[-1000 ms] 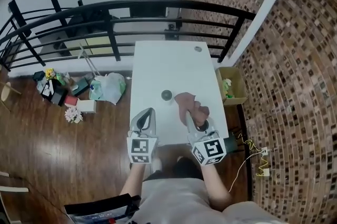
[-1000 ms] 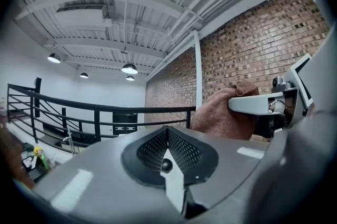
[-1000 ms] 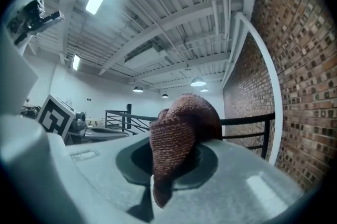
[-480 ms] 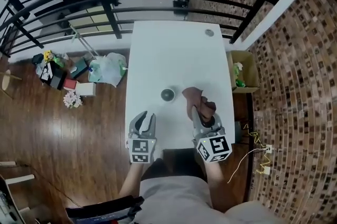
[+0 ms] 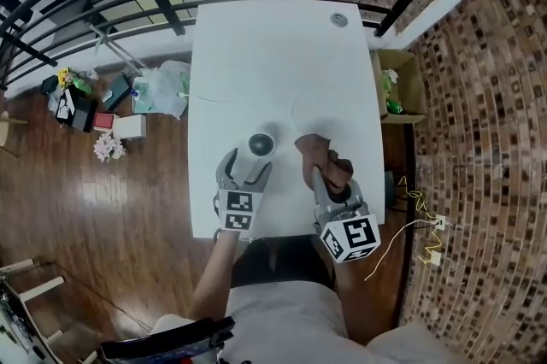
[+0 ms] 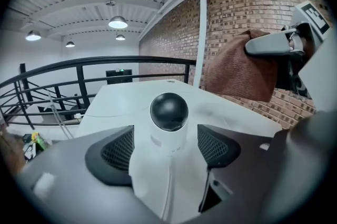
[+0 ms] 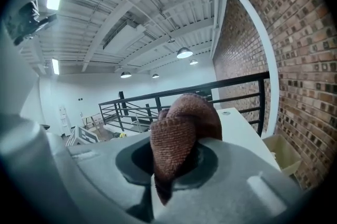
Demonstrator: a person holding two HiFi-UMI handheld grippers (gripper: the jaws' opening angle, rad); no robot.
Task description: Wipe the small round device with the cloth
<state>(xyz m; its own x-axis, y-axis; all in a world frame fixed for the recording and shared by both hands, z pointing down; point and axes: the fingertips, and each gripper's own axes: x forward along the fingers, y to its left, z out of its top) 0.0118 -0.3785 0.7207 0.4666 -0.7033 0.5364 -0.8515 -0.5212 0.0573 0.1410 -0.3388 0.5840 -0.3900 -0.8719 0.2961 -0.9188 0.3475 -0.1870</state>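
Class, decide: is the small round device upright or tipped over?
Upright: the small white round device stands on its base, black dome on top.

My left gripper (image 5: 247, 165) tilts down and forward. Its jaws have just been opening wide, and the device (image 5: 261, 143) stands untouched between them. My right gripper (image 5: 320, 176) is clamped on the cloth (image 5: 314, 150).

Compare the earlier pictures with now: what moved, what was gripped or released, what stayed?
The left gripper has come forward to the small round device; its jaws have just been opening and now stand either side of it, not pressing. Nothing was taken or let go. The right gripper still clamps the brown cloth; the device stays on the white table.
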